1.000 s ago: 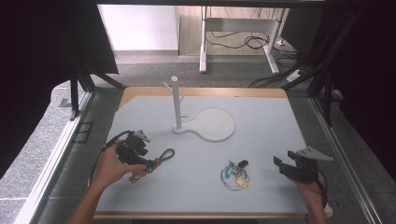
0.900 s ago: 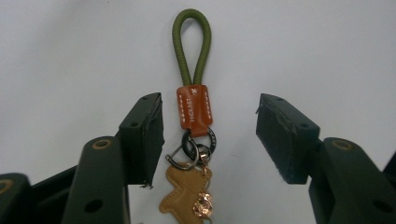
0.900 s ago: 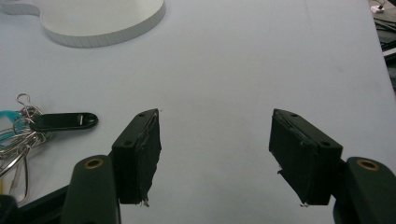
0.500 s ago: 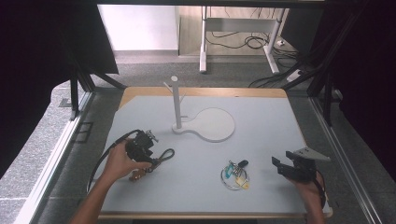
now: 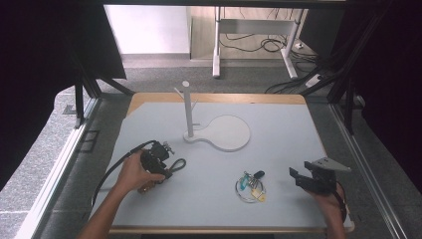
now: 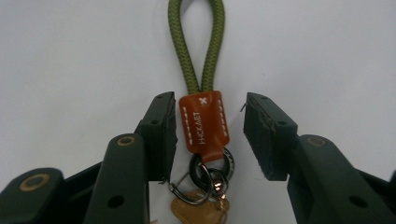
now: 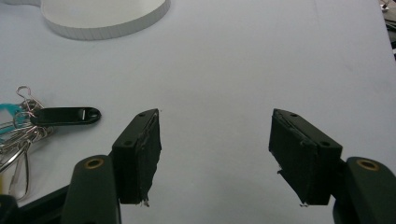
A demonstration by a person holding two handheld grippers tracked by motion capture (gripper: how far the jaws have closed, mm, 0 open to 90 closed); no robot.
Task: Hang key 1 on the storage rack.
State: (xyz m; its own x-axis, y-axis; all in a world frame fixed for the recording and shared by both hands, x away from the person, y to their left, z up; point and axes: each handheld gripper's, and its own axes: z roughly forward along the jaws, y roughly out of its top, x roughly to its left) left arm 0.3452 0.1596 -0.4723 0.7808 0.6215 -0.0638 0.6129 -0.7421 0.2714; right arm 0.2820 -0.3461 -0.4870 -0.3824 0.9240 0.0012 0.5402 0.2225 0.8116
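- High view: the white stand (image 5: pixel 188 112) rises from its round base (image 5: pixel 226 132) near the middle of the desk (image 5: pixel 278 129); bare desk surface lies all around it to the far and right edges.
- Left gripper (image 5: pixel 160 158) lies toward the near left of the stand, well inside the desk's left edge, with the person's left hand (image 5: pixel 133 173) on it.
- Left gripper view: the jaws stand apart around the orange leather tab (image 6: pixel 204 122) of the olive cord keychain (image 6: pixel 196 46); one jaw is just beside the tab, the other is clear of it. Metal rings (image 6: pixel 210 168) and a key hang below the tab.
- Right gripper (image 5: pixel 304 178) sits near the desk's near right corner, released, jaws wide over bare surface.
- Right gripper view: a second key bunch (image 7: pixel 28 122) with a black fob lies beside the jaws, between the gripper and the stand's base (image 7: pixel 105 16).
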